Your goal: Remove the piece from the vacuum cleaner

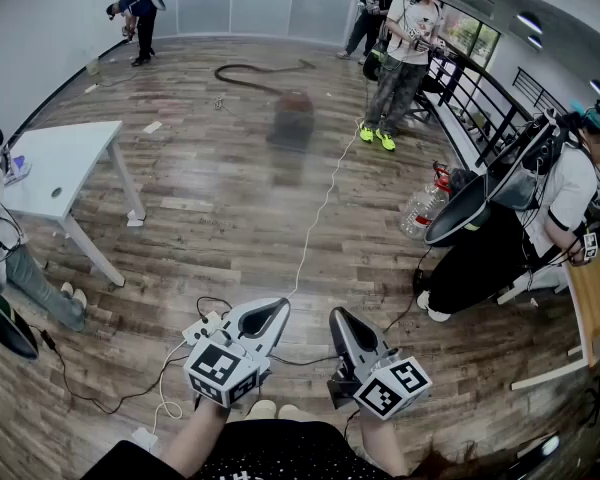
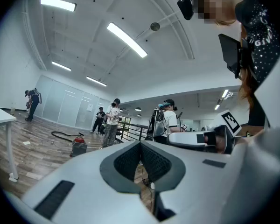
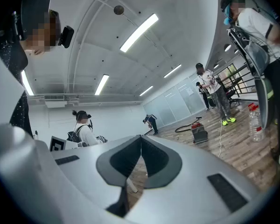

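Observation:
The vacuum cleaner (image 1: 292, 119), a grey box with a red top, stands far off on the wood floor; its black hose (image 1: 250, 71) curls away behind it. It shows small in the left gripper view (image 2: 78, 145) and in the right gripper view (image 3: 199, 131). My left gripper (image 1: 278, 311) and right gripper (image 1: 338, 318) are held low and close to my body, side by side, far from the vacuum. Both are shut, jaws meeting, with nothing between them. The left gripper's tip (image 2: 140, 143) and the right gripper's tip (image 3: 140, 137) point across the room.
A white cable (image 1: 320, 208) runs along the floor from the vacuum toward a power strip (image 1: 202, 329) by my feet. A white table (image 1: 55, 170) stands at the left. Several people stand around the room; one leans at the right beside a water bottle (image 1: 423, 208) and a black railing (image 1: 475, 98).

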{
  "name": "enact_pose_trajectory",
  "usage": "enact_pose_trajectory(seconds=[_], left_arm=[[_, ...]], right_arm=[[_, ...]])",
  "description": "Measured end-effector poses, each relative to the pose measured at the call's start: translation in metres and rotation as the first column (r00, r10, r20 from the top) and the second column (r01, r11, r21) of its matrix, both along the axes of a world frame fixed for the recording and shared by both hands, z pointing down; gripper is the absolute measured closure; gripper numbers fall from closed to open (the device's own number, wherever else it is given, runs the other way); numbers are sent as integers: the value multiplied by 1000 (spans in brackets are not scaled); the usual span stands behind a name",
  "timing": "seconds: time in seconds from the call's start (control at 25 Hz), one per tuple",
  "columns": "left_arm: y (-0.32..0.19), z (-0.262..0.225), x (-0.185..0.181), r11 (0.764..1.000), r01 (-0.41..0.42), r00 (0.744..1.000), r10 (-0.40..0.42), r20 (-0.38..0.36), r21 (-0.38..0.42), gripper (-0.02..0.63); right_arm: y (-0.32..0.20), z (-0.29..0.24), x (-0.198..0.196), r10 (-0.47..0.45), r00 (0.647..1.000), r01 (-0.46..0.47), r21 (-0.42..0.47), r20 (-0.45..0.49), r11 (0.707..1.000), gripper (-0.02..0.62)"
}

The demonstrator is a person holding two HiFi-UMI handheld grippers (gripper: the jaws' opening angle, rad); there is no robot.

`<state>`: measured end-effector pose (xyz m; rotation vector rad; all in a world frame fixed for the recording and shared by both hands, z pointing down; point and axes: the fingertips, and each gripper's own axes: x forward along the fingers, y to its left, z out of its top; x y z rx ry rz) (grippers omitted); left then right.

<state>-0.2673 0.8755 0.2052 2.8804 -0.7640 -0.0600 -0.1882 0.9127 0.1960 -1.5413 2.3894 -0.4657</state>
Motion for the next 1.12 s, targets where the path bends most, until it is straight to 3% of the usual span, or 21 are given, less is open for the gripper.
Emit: enact_pose_trajectory(seconds=[0.32,0.64,0.88,1.12], left_arm=[[-15,13,-16,1000,-17,1000,17,3,-18,597],[-53,15,-3,1000,-1,1000,1,4,-7,597],[-123,18,25,999,41,999,-41,9,-6,597],[-213,12,75,997,77,997,-77,6,-2,597]], right_arm=[[-12,15,-23,-5,1000,5,-28,-4,1000,583],[-58,16,-10,-30,999,30,-4,22,1000,583],[-132,18,28,-48,998,48,2,37,999,583],[-217,12,83,-66,997,66,2,32,998,583]])
